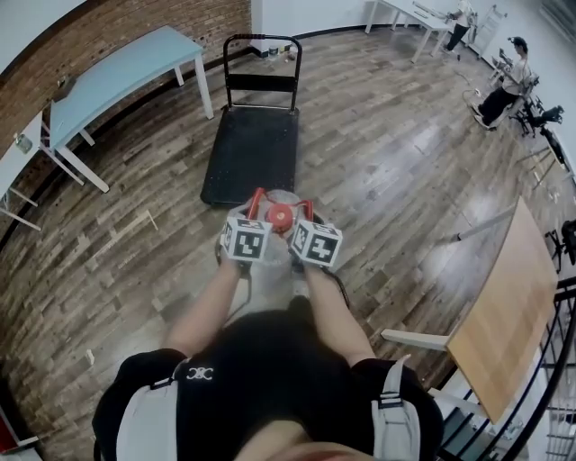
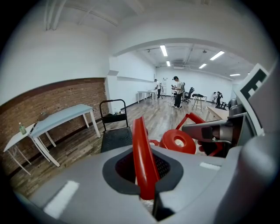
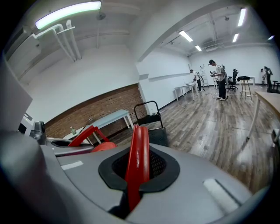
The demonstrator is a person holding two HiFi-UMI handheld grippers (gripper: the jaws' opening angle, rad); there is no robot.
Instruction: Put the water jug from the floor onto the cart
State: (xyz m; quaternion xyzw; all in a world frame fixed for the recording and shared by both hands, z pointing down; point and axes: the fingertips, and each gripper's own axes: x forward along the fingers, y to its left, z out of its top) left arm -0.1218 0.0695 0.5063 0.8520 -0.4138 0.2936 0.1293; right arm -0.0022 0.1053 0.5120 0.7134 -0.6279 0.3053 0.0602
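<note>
Underfoot, seemingly wooden floor (image 1: pixel 387 153) bears the cart (image 1: pixel 254 149) near a brick wall (image 1: pixel 135 31).

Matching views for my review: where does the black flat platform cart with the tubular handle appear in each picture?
Head view: black platform cart, upper centre.
Left gripper view: cart, left of centre.
Right gripper view: cart, near centre.
Shared landmark: pale blue table beside the brick wall.

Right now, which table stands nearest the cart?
The light blue table along the brick wall, just left of the cart; the wooden table and the white tables sit farther off.
</note>
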